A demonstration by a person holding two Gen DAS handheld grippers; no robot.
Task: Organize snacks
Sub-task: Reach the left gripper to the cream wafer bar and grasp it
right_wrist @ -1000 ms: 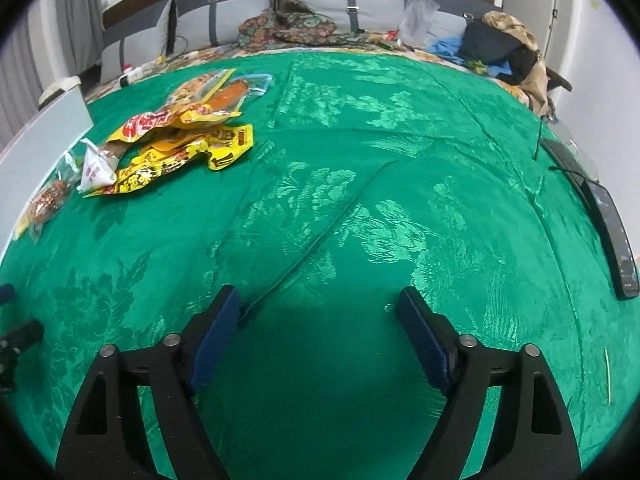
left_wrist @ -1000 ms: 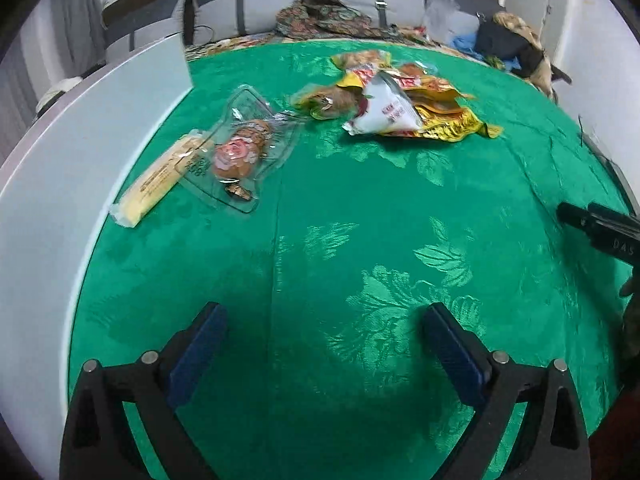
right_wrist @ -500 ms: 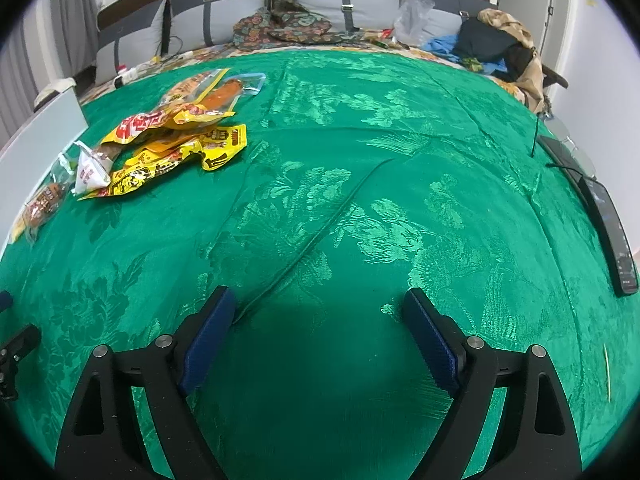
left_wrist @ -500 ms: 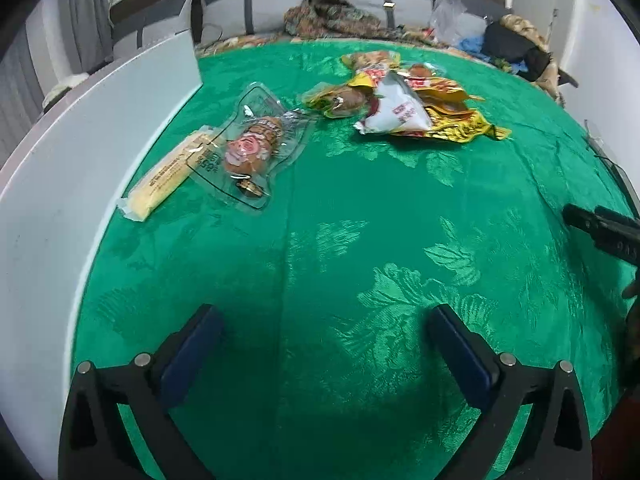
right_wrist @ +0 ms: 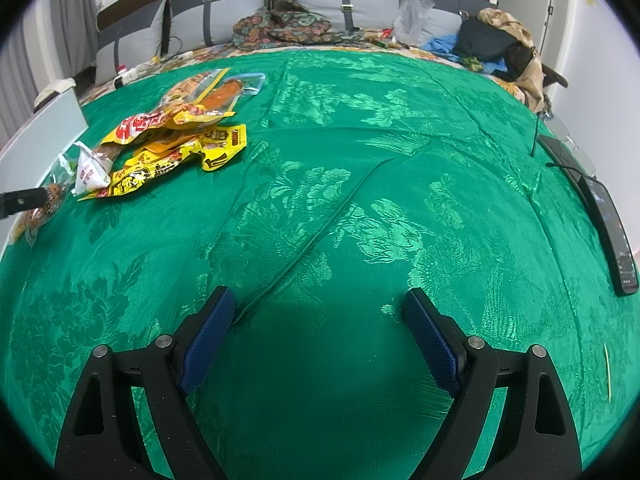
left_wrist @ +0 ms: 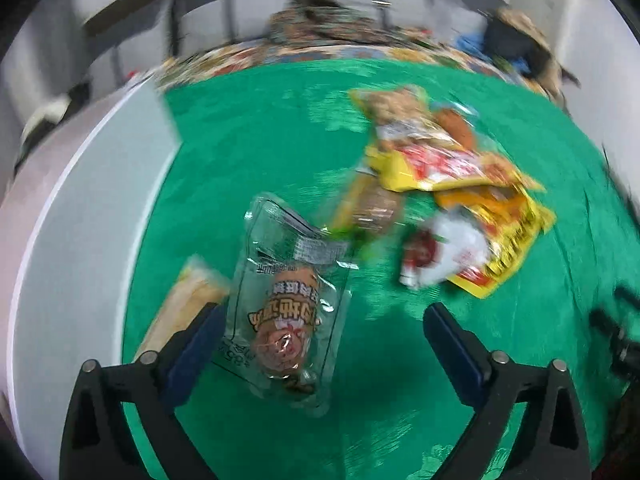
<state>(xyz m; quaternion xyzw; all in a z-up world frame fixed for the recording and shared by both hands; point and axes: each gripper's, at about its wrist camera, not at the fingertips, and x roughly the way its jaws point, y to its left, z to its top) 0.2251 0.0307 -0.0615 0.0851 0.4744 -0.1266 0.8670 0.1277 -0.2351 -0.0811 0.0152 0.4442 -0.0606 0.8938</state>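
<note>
A clear sausage pack (left_wrist: pixel 288 312) lies on the green cloth (left_wrist: pixel 260 152) between the fingers of my left gripper (left_wrist: pixel 325 312), nearer the left finger. The jaws stand wide and are closing, and the pads do not press on the pack. A pale yellow stick pack (left_wrist: pixel 180 308) lies partly behind the left finger. Beyond lie a white triangular pack (left_wrist: pixel 444 252) and several yellow packs (left_wrist: pixel 492 216). My right gripper (right_wrist: pixel 318 296) hangs open over bare cloth, far from the snack pile (right_wrist: pixel 168 148). The left wrist view is blurred.
A white board (left_wrist: pixel 80 220) runs along the cloth's left edge. A dark flat device (right_wrist: pixel 608 232) lies at the right edge. Pillows and a heap of clothes (right_wrist: pixel 500 48) sit at the back. A crease crosses the cloth (right_wrist: pixel 320 232).
My left gripper has moved forward to the snacks, and the clear sausage pack now lies between its fingers. The right gripper has stayed where it was.
</note>
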